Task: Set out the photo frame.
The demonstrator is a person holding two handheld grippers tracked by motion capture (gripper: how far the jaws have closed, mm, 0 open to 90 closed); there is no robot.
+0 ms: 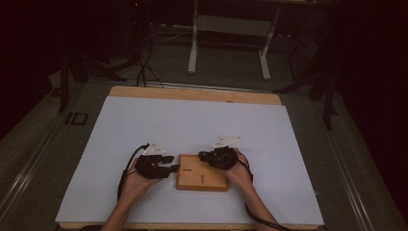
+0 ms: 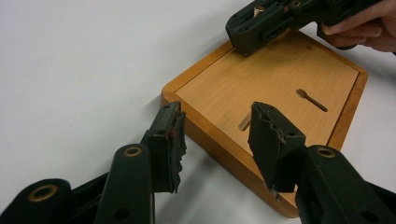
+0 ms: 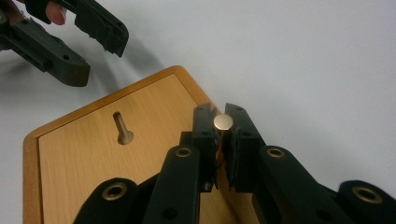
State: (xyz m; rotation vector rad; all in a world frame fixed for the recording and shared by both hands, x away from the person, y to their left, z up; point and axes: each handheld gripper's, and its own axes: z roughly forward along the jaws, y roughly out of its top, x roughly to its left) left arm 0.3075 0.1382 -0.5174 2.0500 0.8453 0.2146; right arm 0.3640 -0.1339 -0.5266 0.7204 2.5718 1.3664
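Right gripper view: your right tongs [image 3: 219, 140] are clamped narrow on a small wooden peg [image 3: 223, 122], its round pale end showing between the pads, above the 3 o'clock edge of the wooden board [image 3: 93, 154]. One keyhole-shaped slot [image 3: 122, 128] lies open at about 10 o'clock from the peg. To do this step well, you should probably keep the peg square in the pads, bring it over its slot with the round end matched to the slot's wide end, and lower it flat rather than tilted, so that it does not jam against the slot's rim. In the high view, the board [image 1: 202, 185] sits on the white desk [image 1: 192, 120] near your edge, between your hands. Your left tongs [image 2: 215, 135] stand partly open and hold nothing; the pads straddle the board's near corner [image 2: 187, 112] without pressing it. Closing them gently on that edge, if the board tends to slide, would likely steady it while the peg goes in. A second slot [image 2: 310, 99] lies farther along the board.
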